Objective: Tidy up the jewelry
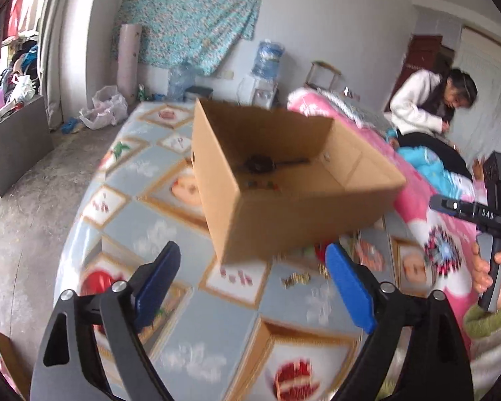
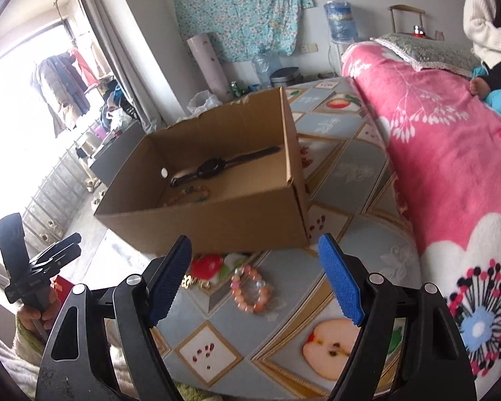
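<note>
An open cardboard box (image 1: 284,220) (image 2: 217,220) stands on the patterned bedspread. Inside it lie a black wristwatch (image 2: 213,167) (image 1: 260,163) and a multicoloured bead bracelet (image 2: 190,195). In front of the box, on the bedspread, a pink bead bracelet (image 2: 250,289) lies beside a small gold piece (image 2: 197,282) (image 1: 295,279). My left gripper (image 1: 252,252) hovers open before the box's near corner, with nothing between its blue pads. My right gripper (image 2: 255,244) is open above the pink bracelet and holds nothing. Each gripper also shows at the edge of the other's view.
A pink flowered blanket (image 2: 451,167) covers the bed's right side. A person in a white sweater (image 1: 417,107) sits at the far end. The bed's edge drops to a grey floor (image 1: 23,200) on the left. A water dispenser (image 1: 264,73) stands by the wall.
</note>
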`<state>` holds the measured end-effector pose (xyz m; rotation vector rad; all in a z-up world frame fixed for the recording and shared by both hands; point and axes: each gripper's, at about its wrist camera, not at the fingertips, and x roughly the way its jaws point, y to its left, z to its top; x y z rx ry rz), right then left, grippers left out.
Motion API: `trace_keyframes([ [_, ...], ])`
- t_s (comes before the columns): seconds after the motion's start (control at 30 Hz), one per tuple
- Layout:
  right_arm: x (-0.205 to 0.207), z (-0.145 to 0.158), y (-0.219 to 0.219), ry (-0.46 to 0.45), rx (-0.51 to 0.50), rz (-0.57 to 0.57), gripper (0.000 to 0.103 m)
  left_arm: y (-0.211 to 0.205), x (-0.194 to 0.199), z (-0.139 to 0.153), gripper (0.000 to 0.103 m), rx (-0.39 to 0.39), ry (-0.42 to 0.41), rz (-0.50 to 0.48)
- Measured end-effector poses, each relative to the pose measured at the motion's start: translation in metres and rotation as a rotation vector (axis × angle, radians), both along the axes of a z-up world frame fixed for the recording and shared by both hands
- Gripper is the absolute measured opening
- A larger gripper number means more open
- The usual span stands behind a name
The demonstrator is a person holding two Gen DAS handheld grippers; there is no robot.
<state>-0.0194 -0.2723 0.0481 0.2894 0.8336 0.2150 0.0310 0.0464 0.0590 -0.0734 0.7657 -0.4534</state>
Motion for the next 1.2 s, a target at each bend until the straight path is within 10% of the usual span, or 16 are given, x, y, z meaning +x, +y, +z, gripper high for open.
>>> trace_keyframes([
  [0.17, -0.007, -0.037, 0.046, 0.078, -0.014, 0.111, 0.074, -0.030, -0.011, -0.049, 0.091, 0.107, 0.115, -0.015],
  [0.4, 0.012, -0.067, 0.100, 0.152, 0.008, 0.241, 0.047, -0.055, 0.002, -0.082, 0.091, 0.163, 0.188, 0.004],
  [0.67, 0.025, -0.071, 0.117, 0.142, -0.023, 0.256, 0.038, -0.063, -0.001, -0.091, 0.098, 0.293, 0.131, 0.032],
  [1.2, 0.059, -0.078, 0.180, 0.101, -0.197, 0.457, 0.033, -0.067, 0.000, -0.095, 0.099, 0.296, 0.100, -0.002],
])
